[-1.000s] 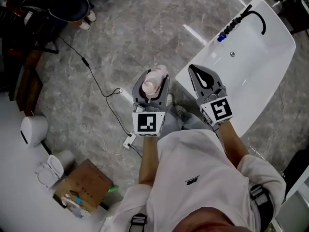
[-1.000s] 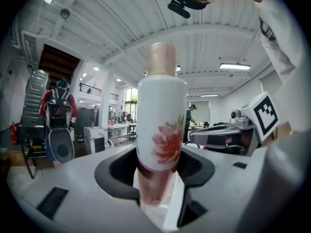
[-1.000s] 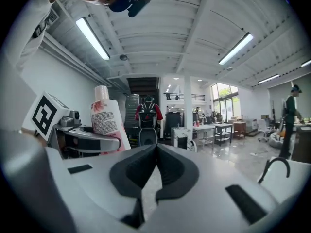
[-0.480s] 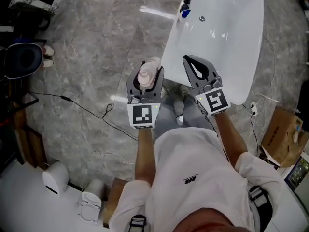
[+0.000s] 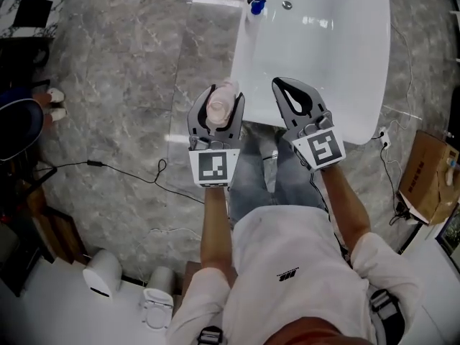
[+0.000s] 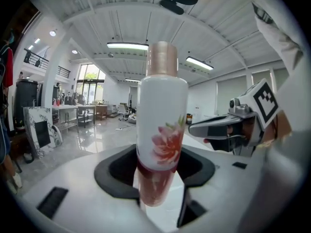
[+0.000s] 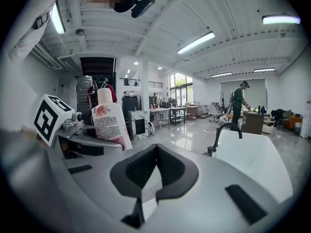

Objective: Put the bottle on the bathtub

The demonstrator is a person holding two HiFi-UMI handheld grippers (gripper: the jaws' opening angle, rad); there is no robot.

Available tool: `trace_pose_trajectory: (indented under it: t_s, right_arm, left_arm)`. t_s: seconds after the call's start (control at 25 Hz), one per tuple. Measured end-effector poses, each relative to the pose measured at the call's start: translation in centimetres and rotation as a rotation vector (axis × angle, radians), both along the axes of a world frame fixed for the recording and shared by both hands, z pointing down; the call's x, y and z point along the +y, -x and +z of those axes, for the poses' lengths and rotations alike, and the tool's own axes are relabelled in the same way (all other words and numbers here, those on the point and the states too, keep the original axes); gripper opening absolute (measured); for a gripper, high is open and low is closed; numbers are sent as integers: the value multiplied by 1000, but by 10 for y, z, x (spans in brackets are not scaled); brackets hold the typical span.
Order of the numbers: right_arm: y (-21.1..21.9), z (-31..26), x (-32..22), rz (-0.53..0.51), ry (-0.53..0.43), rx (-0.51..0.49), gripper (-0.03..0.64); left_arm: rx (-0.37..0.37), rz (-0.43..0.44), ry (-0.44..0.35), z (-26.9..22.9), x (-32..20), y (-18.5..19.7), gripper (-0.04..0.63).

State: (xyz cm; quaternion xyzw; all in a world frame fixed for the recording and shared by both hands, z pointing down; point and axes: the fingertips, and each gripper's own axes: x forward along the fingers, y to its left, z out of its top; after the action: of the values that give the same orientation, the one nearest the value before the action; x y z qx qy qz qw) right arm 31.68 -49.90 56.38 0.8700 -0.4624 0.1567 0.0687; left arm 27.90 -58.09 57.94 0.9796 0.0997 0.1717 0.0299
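Change noted: within the last second the bathtub [image 5: 338,63] has swung from the right of the head view to straight ahead, and its near end now lies just beyond both grippers. The person has turned to face it, so the carry looks nearly done and the placing is not yet begun.

The left gripper [image 5: 217,100] stays clamped on the bottle [image 6: 162,130], which stands upright between the jaws, held at its lower part. The right gripper [image 5: 289,90] has its jaws pressed together with nothing between them.

Not made out: the grippers cover the tub's near rim in the head view, so the bottle is probably still short of the rim, though this cannot be confirmed. The faucet [image 7: 224,135] end of the tub is cut off at the top of the head view. In the left gripper view the bottle blocks the tub altogether.
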Motion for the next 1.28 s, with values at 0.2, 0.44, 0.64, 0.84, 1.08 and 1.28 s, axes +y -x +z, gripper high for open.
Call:
trace_pose_trajectory:
  t_s: [0.2, 0.44, 0.64, 0.84, 1.08, 1.28]
  right_arm:
    - [-22, 53, 4, 19, 19, -23, -6]
    - [-38, 104, -1, 40, 43, -60, -6]
    - [-49, 145, -5, 48, 56, -81, -6]
    - [-65, 177, -7, 74, 38, -105, -6]
    - [-82, 215, -1, 95, 26, -116, -6]
    - [-93, 236, 7, 115, 18, -120, -6]
  left_arm:
    - [-28, 22, 0, 50, 4, -23, 224]
    - [-58, 19, 9, 104, 3, -43, 224]
    - [-78, 24, 8, 145, -2, -58, 224]
    - [-92, 45, -1, 182, 0, -75, 224]
    - [-100, 74, -13, 222, 13, -95, 224]
    - [-95, 88, -21, 243, 22, -114, 224]
